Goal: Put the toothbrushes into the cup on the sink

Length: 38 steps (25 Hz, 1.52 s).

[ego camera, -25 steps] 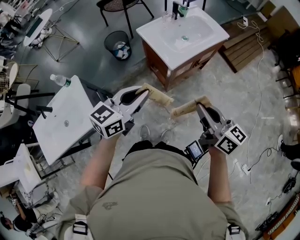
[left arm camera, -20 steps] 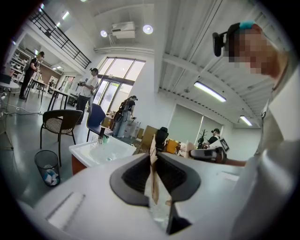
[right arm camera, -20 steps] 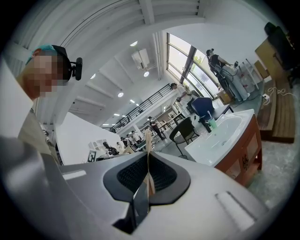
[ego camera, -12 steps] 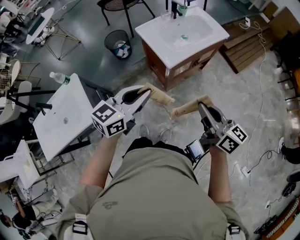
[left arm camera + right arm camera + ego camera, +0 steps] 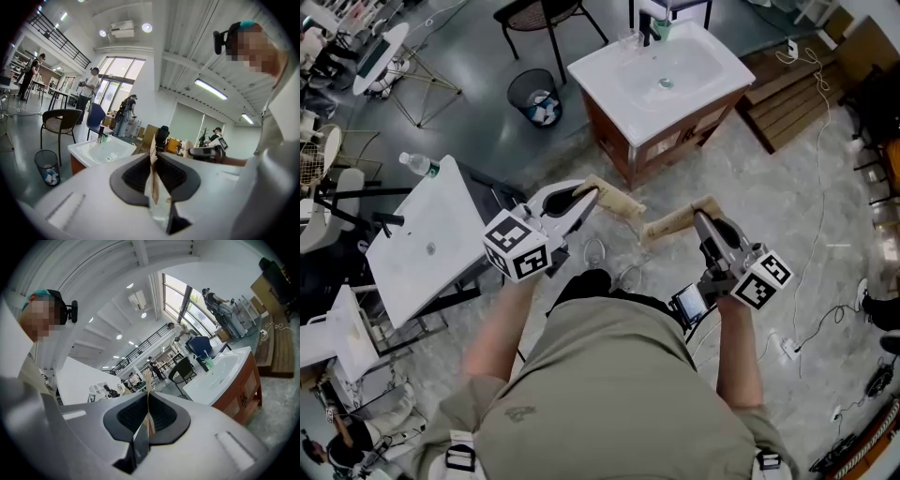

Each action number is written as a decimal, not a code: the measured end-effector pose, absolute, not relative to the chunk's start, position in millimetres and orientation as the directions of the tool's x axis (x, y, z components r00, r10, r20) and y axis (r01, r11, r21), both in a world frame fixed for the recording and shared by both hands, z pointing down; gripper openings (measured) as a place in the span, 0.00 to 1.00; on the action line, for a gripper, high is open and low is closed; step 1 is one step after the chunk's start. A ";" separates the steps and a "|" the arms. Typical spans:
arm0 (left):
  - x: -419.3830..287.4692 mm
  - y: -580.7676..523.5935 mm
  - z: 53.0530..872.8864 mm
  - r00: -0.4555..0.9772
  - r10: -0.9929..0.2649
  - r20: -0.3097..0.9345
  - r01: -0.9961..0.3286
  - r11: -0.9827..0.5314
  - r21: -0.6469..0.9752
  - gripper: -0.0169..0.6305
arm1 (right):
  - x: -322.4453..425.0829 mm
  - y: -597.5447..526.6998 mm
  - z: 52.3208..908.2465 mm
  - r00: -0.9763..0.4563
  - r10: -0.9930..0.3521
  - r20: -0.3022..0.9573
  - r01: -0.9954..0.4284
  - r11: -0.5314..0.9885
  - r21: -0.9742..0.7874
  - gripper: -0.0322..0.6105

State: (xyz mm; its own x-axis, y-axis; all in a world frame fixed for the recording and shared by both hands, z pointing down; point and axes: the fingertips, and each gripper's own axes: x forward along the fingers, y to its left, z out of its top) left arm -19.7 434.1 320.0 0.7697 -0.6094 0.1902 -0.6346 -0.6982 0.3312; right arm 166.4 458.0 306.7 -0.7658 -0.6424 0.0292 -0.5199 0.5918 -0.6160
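Left tool (image 5: pixel 592 194) is clamped on the end of one cardboard-backed toothbrush pack (image 5: pixel 621 200), and right tool (image 5: pixel 699 216) on a second toothbrush pack (image 5: pixel 666 222). The green cup (image 5: pixel 664 27) stands beside the tap (image 5: pixel 647 30) on the sink (image 5: pixel 614 89), at 12 o'clock, well apart. Gripped by one thin end, a pack could swivel, miss the rim or tip the cup.

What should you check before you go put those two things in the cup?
1. Left gripper shut on left tan pack: ok.
2. Right gripper shut on right tan pack: ok.
3. Green cup stands on the sink: ok.
4. Cup close enough to reach: not ok, the sink is well ahead.
5. Room inside the cup: cannot tell.
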 end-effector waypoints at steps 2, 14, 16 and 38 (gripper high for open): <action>-20.2 433.5 323.2 0.770 -0.608 0.193 -0.634 -0.697 0.336 0.09 | 165.5 455.6 307.3 -0.767 -0.641 0.028 -0.517 0.591 -0.620 0.08; -36.0 397.7 334.5 0.768 -0.609 0.199 -0.635 -0.679 0.370 0.09 | 155.3 419.1 316.9 -0.761 -0.648 0.036 -0.510 0.563 -0.650 0.08; -37.2 387.3 334.6 0.772 -0.605 0.196 -0.629 -0.682 0.372 0.09 | 153.4 409.5 317.6 -0.756 -0.653 0.038 -0.515 0.558 -0.651 0.08; -83.1 269.3 349.9 0.788 -0.587 0.189 -0.606 -0.681 0.411 0.09 | 96.8 294.4 328.1 -0.751 -0.656 0.077 -0.527 0.525 -0.669 0.08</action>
